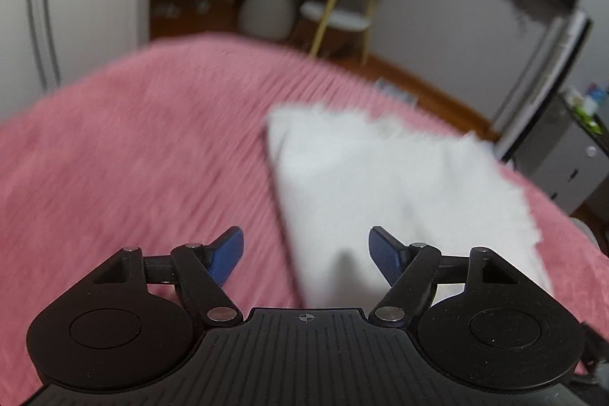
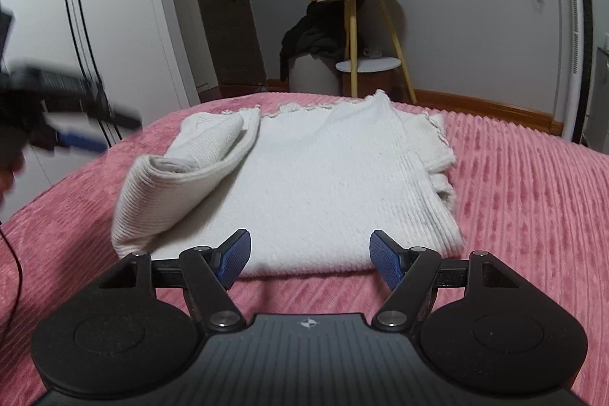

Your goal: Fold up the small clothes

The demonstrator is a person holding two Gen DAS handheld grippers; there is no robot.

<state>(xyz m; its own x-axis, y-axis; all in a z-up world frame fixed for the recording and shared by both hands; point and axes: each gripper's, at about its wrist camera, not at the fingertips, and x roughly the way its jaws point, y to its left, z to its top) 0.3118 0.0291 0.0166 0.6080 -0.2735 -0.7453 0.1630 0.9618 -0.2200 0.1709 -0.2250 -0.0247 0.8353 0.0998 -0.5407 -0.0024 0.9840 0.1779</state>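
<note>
On the pink bedspread lies a white knit garment, partly folded, ribbed, with a sleeve rolled loosely over its left side. Both the left gripper and right gripper hover with jaws apart, holding nothing. Risk: the loose sleeve roll could flop open, since nothing pins it.

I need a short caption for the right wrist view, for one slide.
Open right hand-held gripper before a folded white knit garment on a pink bedspread.
</note>
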